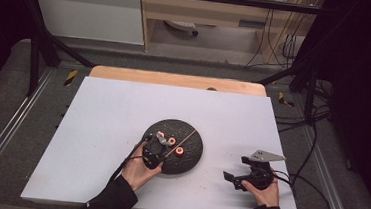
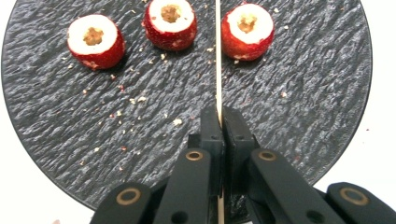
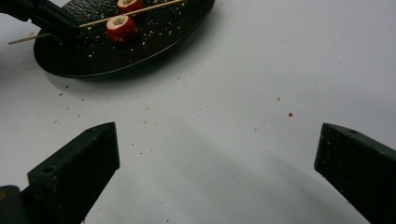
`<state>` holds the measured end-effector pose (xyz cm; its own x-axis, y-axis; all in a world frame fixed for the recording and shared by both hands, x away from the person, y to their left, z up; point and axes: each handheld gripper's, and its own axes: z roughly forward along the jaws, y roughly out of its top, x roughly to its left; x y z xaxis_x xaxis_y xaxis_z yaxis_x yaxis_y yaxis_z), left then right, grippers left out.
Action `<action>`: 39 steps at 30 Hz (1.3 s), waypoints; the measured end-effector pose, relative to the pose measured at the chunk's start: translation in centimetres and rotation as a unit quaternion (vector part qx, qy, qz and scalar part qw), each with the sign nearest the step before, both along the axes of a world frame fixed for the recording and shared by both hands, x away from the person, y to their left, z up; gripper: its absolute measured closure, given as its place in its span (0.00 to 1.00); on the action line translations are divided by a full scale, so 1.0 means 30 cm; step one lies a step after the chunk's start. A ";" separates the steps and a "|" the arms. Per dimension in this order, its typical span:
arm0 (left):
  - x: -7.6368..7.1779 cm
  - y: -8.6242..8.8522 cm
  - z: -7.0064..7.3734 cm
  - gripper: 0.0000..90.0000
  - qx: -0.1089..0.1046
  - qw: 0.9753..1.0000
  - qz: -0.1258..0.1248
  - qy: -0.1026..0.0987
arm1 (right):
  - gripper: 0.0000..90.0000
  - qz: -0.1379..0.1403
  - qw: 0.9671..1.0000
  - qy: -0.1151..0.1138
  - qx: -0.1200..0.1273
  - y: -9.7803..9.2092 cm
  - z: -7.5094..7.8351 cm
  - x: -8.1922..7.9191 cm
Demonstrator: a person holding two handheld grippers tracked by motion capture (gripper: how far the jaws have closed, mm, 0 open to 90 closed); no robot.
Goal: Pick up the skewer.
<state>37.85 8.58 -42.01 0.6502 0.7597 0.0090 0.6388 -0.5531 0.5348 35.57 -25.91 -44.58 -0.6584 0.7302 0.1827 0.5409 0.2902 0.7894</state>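
1. The left gripper (image 2: pixel 219 122) has its jaws pressed together on a thin wooden stick (image 2: pixel 217 56).
2. The stick points away over the round black plate (image 2: pixel 299 107), between the middle red fruit piece (image 2: pixel 170 23) and the right fruit piece (image 2: pixel 247 31). A third fruit piece (image 2: pixel 95 40) sits farther left.
3. The right gripper (image 3: pixel 217 177) rests on the white table (image 3: pixel 261 70), right of the plate, jaws spread wide, holding nothing.
4. The stick is thin, so I think it could slip, or push a fruit piece away and make it roll.

Bare table (image 1: pixel 96 127) left, behind plate (image 1: pixel 192 157); fruit pieces (image 2: pixel 169 18) crowd plate's far side.
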 end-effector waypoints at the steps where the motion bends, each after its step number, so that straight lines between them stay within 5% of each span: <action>1: 0.000 0.004 0.001 0.98 0.000 1.000 -0.001 0.000 | 0.01 0.000 1.000 0.000 0.000 0.000 0.000 0.000; 9: -0.006 0.042 0.019 0.98 -0.020 1.000 0.000 -0.011 | 0.01 0.000 1.000 0.003 -0.004 0.001 -0.002 0.001; 14: -0.017 0.082 0.037 0.98 -0.054 0.998 -0.009 -0.021 | 0.01 -0.001 1.000 0.004 -0.004 0.002 -0.003 0.002; 18: -0.028 0.122 0.041 0.98 -0.085 0.995 -0.029 -0.036 | 0.01 -0.002 1.000 0.007 -0.004 0.004 -0.004 0.001; 25: -0.049 0.205 0.039 0.98 -0.118 0.991 -0.025 -0.053 | 0.01 -0.002 1.000 0.011 -0.009 0.005 -0.006 0.002; 33: -0.085 0.301 0.041 0.98 -0.164 0.983 -0.020 -0.082 | 0.01 -0.006 1.000 0.014 -0.010 0.007 -0.008 0.002; 39: -0.110 0.365 0.032 0.98 -0.178 0.979 -0.022 -0.095 | 0.01 -0.010 1.000 0.017 -0.009 0.011 -0.008 0.003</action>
<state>34.56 19.54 -41.06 0.6940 0.7087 -0.1268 0.4889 -0.3345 0.8057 35.66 -25.58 -44.82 -0.6368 0.7467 0.1922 0.5738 0.2925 0.7650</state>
